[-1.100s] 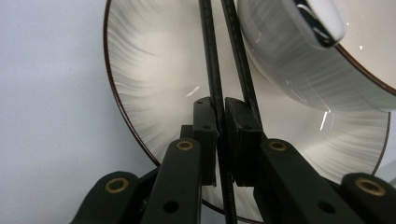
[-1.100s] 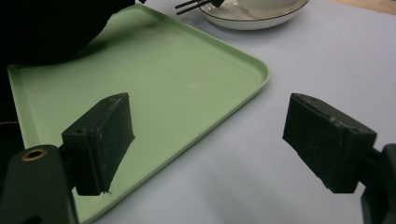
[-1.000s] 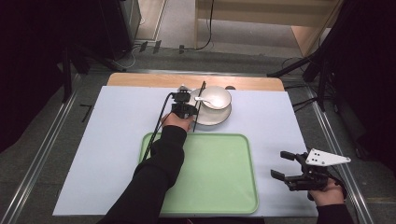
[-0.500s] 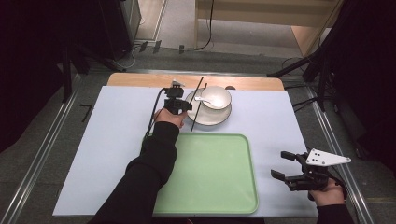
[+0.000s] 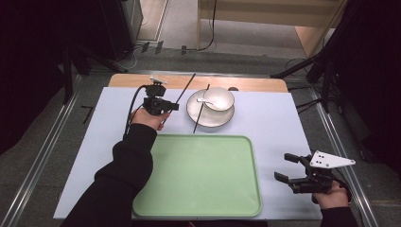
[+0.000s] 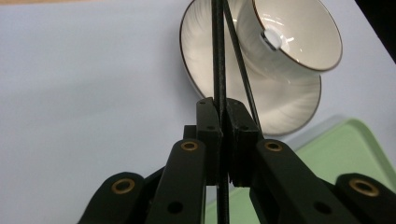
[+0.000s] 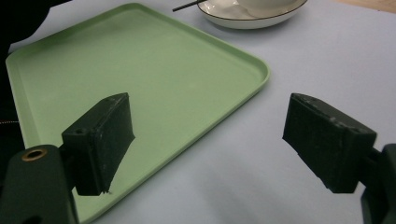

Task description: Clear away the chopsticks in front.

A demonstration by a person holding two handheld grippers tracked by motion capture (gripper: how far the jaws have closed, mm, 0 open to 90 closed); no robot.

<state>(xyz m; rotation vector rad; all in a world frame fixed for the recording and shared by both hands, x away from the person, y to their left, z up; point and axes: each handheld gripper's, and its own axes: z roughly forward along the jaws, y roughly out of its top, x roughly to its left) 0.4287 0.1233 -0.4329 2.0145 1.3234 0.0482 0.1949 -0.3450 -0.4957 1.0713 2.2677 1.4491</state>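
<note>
Black and thin, the chopstick [image 6: 218, 56] sits pinched between the closed jaws of the left gripper [image 6: 223, 135], running straight up ahead of them and down behind them, where its lower end is cut off by the frame edge. A second chopstick [image 5: 201, 109] lies just to the right of those jaws, across the rim of the white plate [image 6: 201, 56]; whether it touches the gripped one cannot be told. Ahead and right of the jaws the white bowl [image 6: 299, 35] stands on the plate, a white spoon [image 5: 207, 100] in it. The person's left forearm reaches far forward over the green tray [image 5: 203, 175], hand wrapped around the gripper. Over by the table's near right corner, the right gripper [image 5: 287, 169] rests low with its jaws wide apart, holding nothing; the tray's corner lies between and beyond them.
</note>
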